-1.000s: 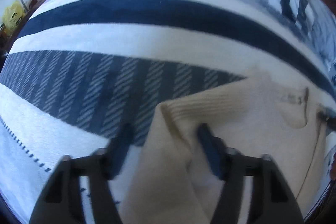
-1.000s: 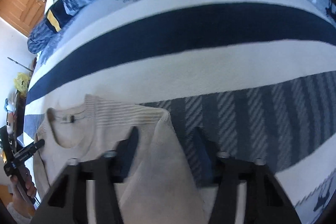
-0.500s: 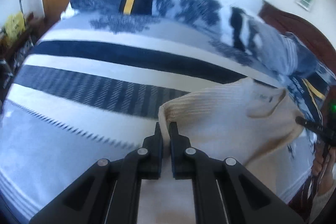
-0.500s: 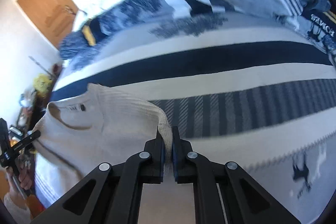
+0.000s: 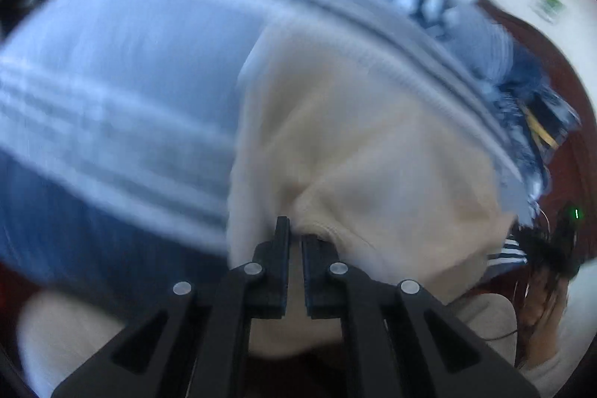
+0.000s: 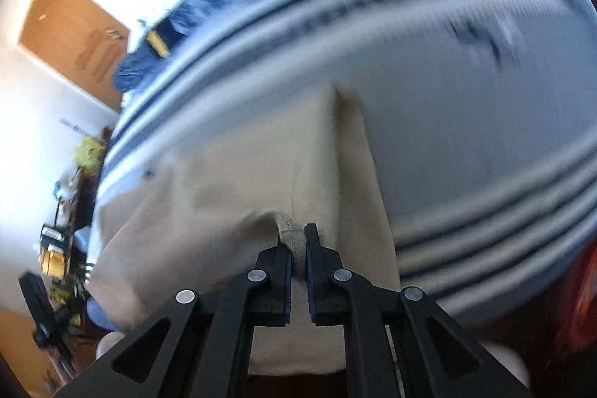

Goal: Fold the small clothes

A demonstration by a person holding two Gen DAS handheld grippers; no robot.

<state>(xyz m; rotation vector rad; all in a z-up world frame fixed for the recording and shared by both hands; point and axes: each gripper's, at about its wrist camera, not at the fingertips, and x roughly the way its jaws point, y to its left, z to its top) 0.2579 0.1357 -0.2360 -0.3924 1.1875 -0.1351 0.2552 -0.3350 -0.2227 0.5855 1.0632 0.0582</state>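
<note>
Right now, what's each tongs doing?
Left tongs: shut on the sweater.
Right tongs: opening slightly, sweater edge between them.

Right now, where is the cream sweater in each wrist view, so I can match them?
Left wrist: cream sweater fills centre and right, pinched by the left gripper.
Right wrist: it fills lower centre-left, pinched by the right gripper.
Shared landmark: the striped blue bedspread beneath it.
</note>
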